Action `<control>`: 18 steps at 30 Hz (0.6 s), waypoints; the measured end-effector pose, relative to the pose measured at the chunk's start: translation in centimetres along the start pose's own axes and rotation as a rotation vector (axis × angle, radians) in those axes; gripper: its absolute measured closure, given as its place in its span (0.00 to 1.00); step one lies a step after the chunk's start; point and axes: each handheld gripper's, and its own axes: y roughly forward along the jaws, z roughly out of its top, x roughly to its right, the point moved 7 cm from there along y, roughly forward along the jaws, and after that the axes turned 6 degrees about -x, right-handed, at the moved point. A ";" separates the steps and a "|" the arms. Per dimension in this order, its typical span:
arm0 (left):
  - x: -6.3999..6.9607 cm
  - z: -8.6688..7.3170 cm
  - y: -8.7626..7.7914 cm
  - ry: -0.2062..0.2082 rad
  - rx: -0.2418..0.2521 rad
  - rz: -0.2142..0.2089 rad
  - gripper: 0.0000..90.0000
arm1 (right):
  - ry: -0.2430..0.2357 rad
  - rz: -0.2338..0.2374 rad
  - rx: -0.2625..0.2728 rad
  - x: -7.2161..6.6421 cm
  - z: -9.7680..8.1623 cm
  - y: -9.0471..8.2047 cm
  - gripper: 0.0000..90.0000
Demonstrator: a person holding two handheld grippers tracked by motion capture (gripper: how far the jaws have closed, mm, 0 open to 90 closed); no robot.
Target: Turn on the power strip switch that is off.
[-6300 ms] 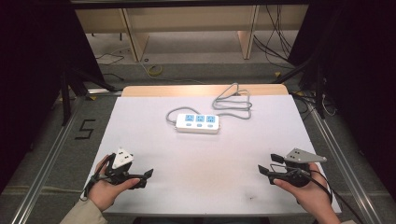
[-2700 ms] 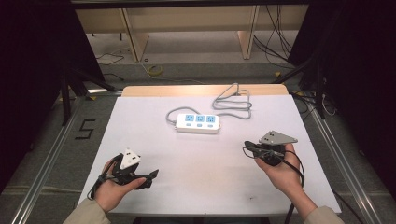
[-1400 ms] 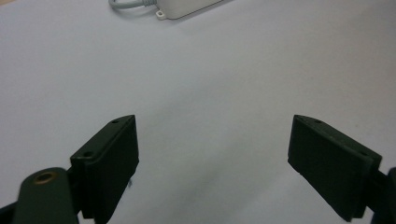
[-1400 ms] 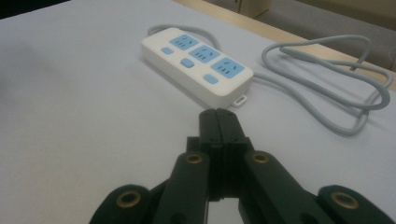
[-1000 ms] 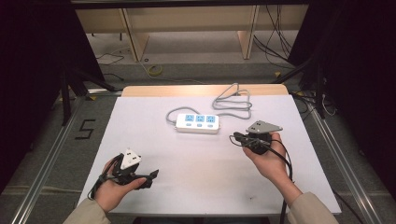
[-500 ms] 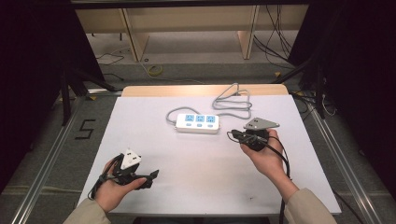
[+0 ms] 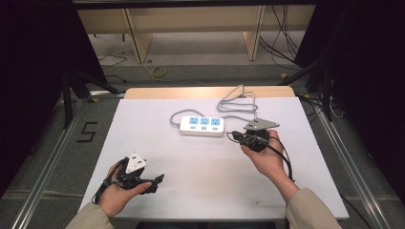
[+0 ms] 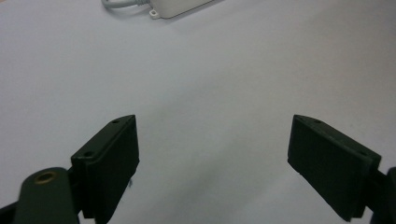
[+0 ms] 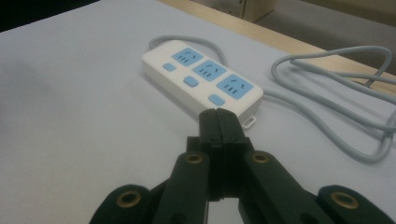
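Observation:
A white power strip point(image 7: 202, 125) with three blue sockets and blue switches lies at the middle back of the white table; the right gripper view has the power strip point(image 9: 201, 82) just beyond the jaw tips. My right gripper point(image 7: 231, 136) is shut with nothing in it, its tips point(image 9: 217, 114) a short way off the strip's near right end. My left gripper point(image 7: 159, 179) rests near the table's front left, jaws wide open over bare table point(image 8: 210, 93), nothing between them. A corner of the strip point(image 8: 173, 6) shows at the top of the left gripper view.
The strip's grey cable point(image 7: 236, 102) loops at the back right of the table point(image 7: 143, 119) and runs off the far edge; the cable point(image 9: 336, 93) lies right of the strip. Shelving and floor cables lie beyond the table.
My right gripper has crept slightly left toward the strip's right end over the last second. The left hand has kept still.

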 end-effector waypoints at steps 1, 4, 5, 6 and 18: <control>0.0 0.0 0.0 -0.001 0.001 0.001 0.18 | 0.000 0.000 0.000 0.0 0.0 0.0 1.00; -0.2 0.0 -0.1 -0.008 0.006 0.004 0.18 | -0.001 0.001 -0.005 -0.1 0.1 0.3 1.00; -0.3 0.0 -0.2 -0.010 0.010 0.006 0.18 | -0.001 0.001 -0.005 -0.1 0.1 0.3 1.00; -0.4 0.0 -0.2 -0.016 0.011 0.007 0.18 | -0.001 0.003 -0.010 -0.1 0.1 0.4 1.00; -0.2 -0.1 -0.2 -0.007 0.008 0.003 0.18 | -0.001 0.001 -0.013 -0.1 0.8 1.4 1.00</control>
